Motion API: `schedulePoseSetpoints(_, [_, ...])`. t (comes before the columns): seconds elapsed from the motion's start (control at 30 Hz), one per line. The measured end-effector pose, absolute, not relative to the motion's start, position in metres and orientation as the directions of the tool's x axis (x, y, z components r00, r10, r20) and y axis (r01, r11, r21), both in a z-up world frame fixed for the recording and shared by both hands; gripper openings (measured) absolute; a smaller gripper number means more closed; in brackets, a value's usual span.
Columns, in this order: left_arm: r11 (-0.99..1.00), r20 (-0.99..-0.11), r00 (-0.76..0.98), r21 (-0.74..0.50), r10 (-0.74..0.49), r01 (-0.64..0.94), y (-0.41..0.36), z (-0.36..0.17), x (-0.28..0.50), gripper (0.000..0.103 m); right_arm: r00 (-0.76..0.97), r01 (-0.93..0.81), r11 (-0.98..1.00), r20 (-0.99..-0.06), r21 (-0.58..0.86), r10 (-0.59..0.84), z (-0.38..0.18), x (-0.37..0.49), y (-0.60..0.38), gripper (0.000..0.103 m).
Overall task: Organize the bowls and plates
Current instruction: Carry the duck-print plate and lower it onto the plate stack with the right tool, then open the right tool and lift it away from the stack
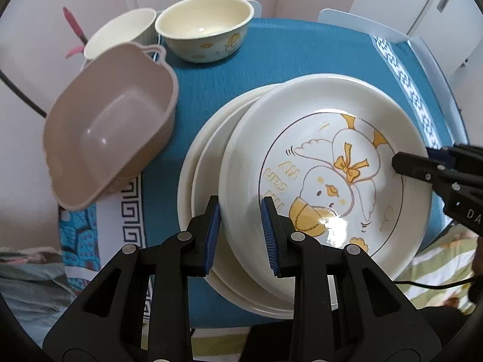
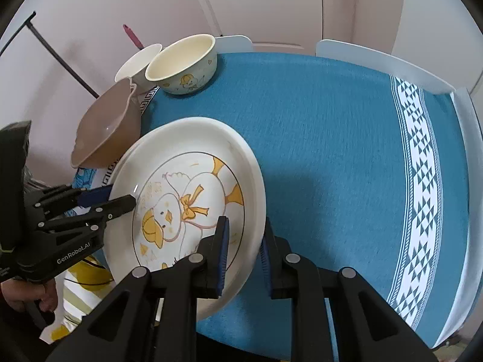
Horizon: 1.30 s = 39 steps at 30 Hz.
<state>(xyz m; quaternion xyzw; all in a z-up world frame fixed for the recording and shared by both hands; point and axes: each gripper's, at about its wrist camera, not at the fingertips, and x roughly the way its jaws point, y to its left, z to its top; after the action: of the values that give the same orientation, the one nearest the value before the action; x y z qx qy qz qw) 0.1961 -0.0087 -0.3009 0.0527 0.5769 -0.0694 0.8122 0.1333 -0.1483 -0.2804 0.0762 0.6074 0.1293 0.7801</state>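
A cream plate with a yellow duck drawing (image 1: 302,105) (image 2: 187,138) lies tilted over a stack of two plain cream plates (image 1: 205,163). My left gripper (image 1: 240,208) (image 2: 122,196) is shut on its near left rim. On the opposite rim my right gripper (image 2: 245,223) (image 1: 416,157) is shut as well. At the far left of the table stand a cream duck bowl (image 1: 205,30) (image 2: 184,66), a white bowl (image 1: 117,36) (image 2: 135,60) and a tilted taupe plastic basin (image 1: 111,129) (image 2: 105,132).
A blue cloth with a white patterned border covers the table (image 1: 302,54) (image 2: 332,135). White chair backs (image 2: 377,60) stand at the far edge. A pink-handled tool (image 1: 72,21) leans on the wall at the left. A hand (image 2: 27,295) holds the left gripper.
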Motion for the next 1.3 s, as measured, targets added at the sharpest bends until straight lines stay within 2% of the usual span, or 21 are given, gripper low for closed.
schedulePoseSetpoints(0.33, [0.960,-0.918,0.384,0.191,0.100,0.207,-0.036,-0.305,0.194,0.025,0.223,-0.199,0.955,-0.938,0.221,0.264,-0.281,0.137,-0.142,0.018])
schedulePoseSetpoints(0.67, [0.954,-0.909,0.395,0.228,0.137,0.194,-0.035,-0.302,0.191,0.025,0.207,-0.243,0.947,-0.943,0.209,0.261,-0.285,0.141,-0.135,0.018])
schedulePoseSetpoints(0.77, [0.942,-0.895,0.408,0.276,0.180,0.190,-0.037,-0.300,0.190,0.025,0.196,-0.255,0.946,-0.947,0.202,0.255,-0.287,0.140,-0.133,0.018])
schedulePoseSetpoints(1.17, [0.955,-0.910,0.388,0.234,0.148,0.184,-0.031,-0.297,0.193,0.025,0.198,-0.265,0.941,-0.943,0.212,0.268,-0.285,0.140,-0.134,0.018])
schedulePoseSetpoints(1.3, [0.972,-0.899,0.421,0.190,0.117,0.138,-0.018,-0.271,0.195,0.025,0.257,-0.250,0.938,-0.918,0.239,0.302,-0.263,0.144,-0.145,0.018])
